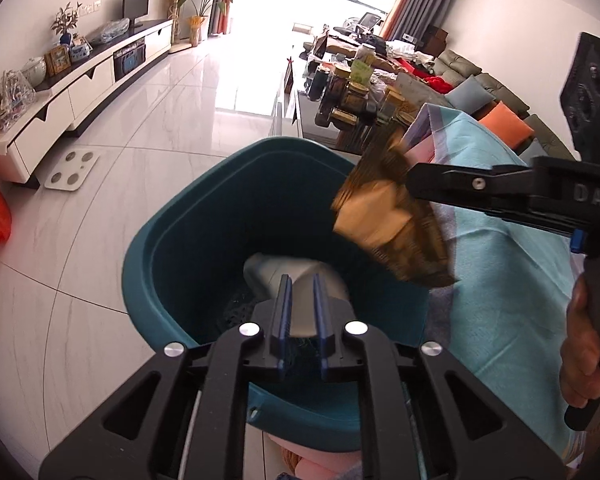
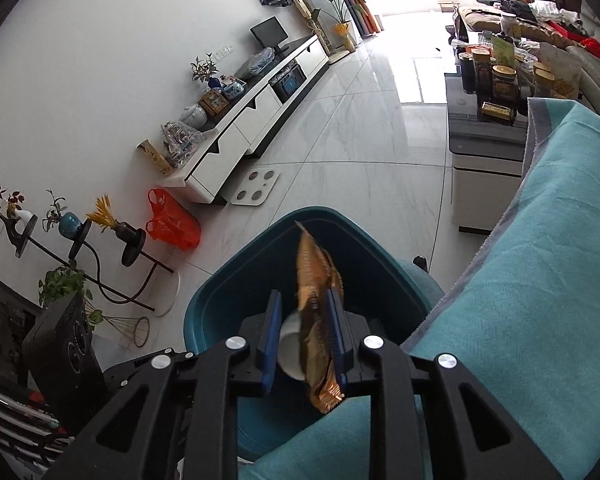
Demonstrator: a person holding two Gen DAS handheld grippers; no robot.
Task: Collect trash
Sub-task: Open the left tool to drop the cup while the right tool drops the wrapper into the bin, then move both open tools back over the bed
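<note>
Both grippers hang over the teal bin [image 1: 204, 216]. The right gripper [image 2: 305, 332] is part-open, gold wrapper [image 2: 318, 320] loose against one finger. The left gripper [image 1: 300, 304] stands slightly parted, gripping nothing, a white cup [image 1: 296, 276] below. Risk — the wrapper clings or drifts past the rim onto the blue cloth [image 2: 540, 280].
</note>
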